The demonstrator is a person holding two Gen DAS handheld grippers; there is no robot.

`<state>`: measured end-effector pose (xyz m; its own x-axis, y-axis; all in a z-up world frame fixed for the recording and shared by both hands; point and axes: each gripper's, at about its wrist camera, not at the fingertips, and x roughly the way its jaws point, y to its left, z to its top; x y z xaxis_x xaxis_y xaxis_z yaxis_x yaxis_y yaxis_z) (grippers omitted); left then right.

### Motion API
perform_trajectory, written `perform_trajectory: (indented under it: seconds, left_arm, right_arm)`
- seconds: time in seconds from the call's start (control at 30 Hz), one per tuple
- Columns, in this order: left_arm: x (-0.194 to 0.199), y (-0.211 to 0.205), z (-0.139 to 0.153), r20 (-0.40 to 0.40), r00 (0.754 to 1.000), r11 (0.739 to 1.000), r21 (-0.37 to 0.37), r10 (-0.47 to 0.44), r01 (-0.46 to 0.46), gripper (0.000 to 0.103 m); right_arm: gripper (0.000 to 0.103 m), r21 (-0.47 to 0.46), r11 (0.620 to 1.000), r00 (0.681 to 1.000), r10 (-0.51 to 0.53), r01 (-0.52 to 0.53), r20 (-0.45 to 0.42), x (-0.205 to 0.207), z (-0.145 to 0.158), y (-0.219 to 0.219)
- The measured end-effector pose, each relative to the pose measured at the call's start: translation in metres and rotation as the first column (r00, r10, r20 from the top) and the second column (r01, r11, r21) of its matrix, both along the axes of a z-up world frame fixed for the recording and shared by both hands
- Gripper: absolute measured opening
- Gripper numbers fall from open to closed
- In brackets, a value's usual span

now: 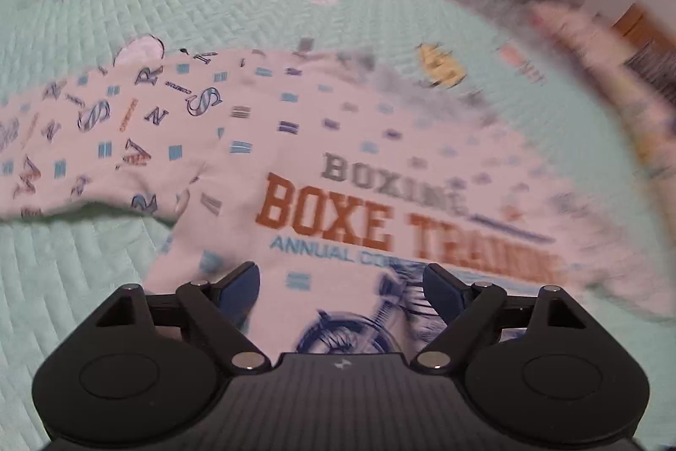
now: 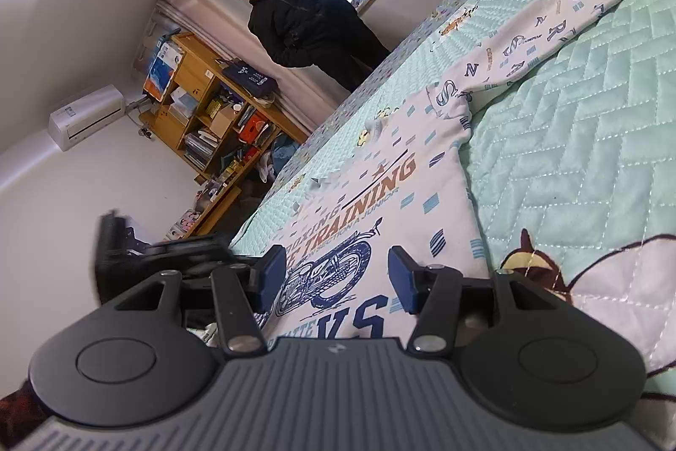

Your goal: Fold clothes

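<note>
While the left gripper (image 1: 342, 286) hangs over the shirt (image 1: 321, 163) with its jaws spread wide and nothing between the blue pads (image 1: 241, 286), the right gripper (image 2: 333, 273) sits low near the shirt's hem, jaws parted about halfway, no cloth pinched.

Shirt: white, long-sleeved, lying flat on the mint quilted bedspread (image 1: 139, 7), chest print facing up.

Left wrist view only:
- looks steeply down, so the orange "BOXE TRAINING" lettering (image 1: 380, 222) and the motorcycle print (image 1: 355, 324) read upright
- one sleeve (image 1: 97, 138) stretches left, flat on the quilt
- right part of the frame is motion-blurred; whatever lies there cannot be made out

Right wrist view only:
- nearly level along the bed, so the room shows: a person in dark clothes (image 2: 308, 24) standing beyond the far edge of the bed, a wooden shelf unit (image 2: 211, 113) full of boxes and books, a wall air conditioner (image 2: 86, 115)
- a sleeve (image 2: 562, 15) runs away toward the upper right
- a blurred black gripper body (image 2: 126, 252) sits at the left, off the shirt's edge
- "VS" print (image 2: 359, 318) shows between the pads
</note>
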<state>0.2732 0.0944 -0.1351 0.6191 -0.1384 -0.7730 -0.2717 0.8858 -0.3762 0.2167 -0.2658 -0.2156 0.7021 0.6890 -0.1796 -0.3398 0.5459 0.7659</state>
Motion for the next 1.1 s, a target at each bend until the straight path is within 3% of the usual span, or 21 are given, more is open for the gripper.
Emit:
perform_trajectory:
  seconds: [0.07,0.13,0.2,0.23,0.27,0.33,0.47,0.5,0.6,0.7,0.77,0.83,0.87,0.97,1.1]
  left_arm:
    - [-0.016,0.016,0.007,0.054,0.998,0.989,-0.148,-0.014,0.022,0.087]
    - [-0.026,0.028,-0.002,0.048,0.999,0.977,-0.214,0.0,0.011,0.093]
    - [-0.036,0.043,-0.024,-0.029,0.999,0.972,-0.234,0.034,-0.04,0.079]
    - [-0.046,0.053,-0.026,-0.003,0.999,0.964,-0.261,0.051,-0.05,0.066]
    - [-0.055,0.06,-0.024,-0.003,0.998,0.961,-0.269,0.062,-0.061,0.065]
    - [-0.073,0.07,-0.02,-0.01,0.997,0.956,-0.282,0.082,-0.082,0.066]
    - [-0.116,0.069,-0.003,0.052,0.998,0.958,-0.286,0.041,-0.024,0.091]
    - [-0.126,0.067,0.001,0.074,0.997,0.959,-0.284,0.02,0.002,0.093]
    - [-0.149,0.05,-0.007,0.067,0.994,0.942,-0.319,-0.091,0.107,0.094]
    - [-0.169,0.037,-0.028,-0.009,0.986,0.95,-0.267,-0.169,0.16,0.091]
    - [-0.181,0.042,-0.027,-0.001,0.987,0.946,-0.284,-0.161,0.154,0.091]
    - [-0.191,0.049,-0.025,0.001,0.989,0.942,-0.306,-0.147,0.141,0.091]
    - [-0.195,0.053,-0.021,0.006,0.99,0.945,-0.296,-0.143,0.138,0.091]
    - [-0.212,0.069,-0.009,0.042,0.992,0.96,-0.249,-0.123,0.13,0.093]
    - [-0.224,0.099,0.006,0.088,0.996,0.969,-0.248,0.006,0.016,0.093]
  right_arm:
    - [0.055,-0.009,1.0,1.0,-0.002,0.002,0.001,0.0,0.001,0.002]
    - [0.055,-0.015,1.0,1.0,-0.002,0.002,0.0,0.0,0.001,0.002]
    - [0.055,-0.019,1.0,1.0,-0.002,0.002,-0.002,0.001,0.001,0.003]
    - [0.055,-0.022,1.0,1.0,-0.002,0.002,-0.002,0.001,0.002,0.003]
    - [0.055,-0.028,1.0,1.0,-0.004,0.004,-0.002,0.001,0.002,0.004]
    - [0.055,-0.046,0.999,1.0,-0.007,0.007,-0.003,0.0,0.004,0.005]
    - [0.057,-0.16,0.987,1.0,-0.024,0.022,-0.008,-0.004,0.018,0.018]
    - [0.059,-0.196,0.98,1.0,-0.028,0.027,0.001,-0.01,0.025,0.022]
    - [0.059,-0.221,0.975,0.999,0.017,-0.007,0.043,-0.034,0.05,0.035]
    - [0.059,-0.247,0.966,0.995,0.094,-0.083,0.033,-0.057,0.066,0.042]
    - [0.059,-0.244,0.961,0.991,0.123,-0.134,-0.06,-0.065,0.058,0.041]
    - [0.055,-0.299,0.945,0.979,0.08,-0.134,-0.186,-0.07,0.039,0.039]
    - [0.045,-0.305,0.945,0.979,0.064,-0.121,-0.192,-0.076,0.034,0.034]
    - [0.046,-0.32,0.941,0.98,0.051,-0.113,-0.195,-0.083,0.042,0.031]
    - [0.048,-0.376,0.917,0.987,0.091,-0.136,-0.133,-0.087,0.065,0.057]
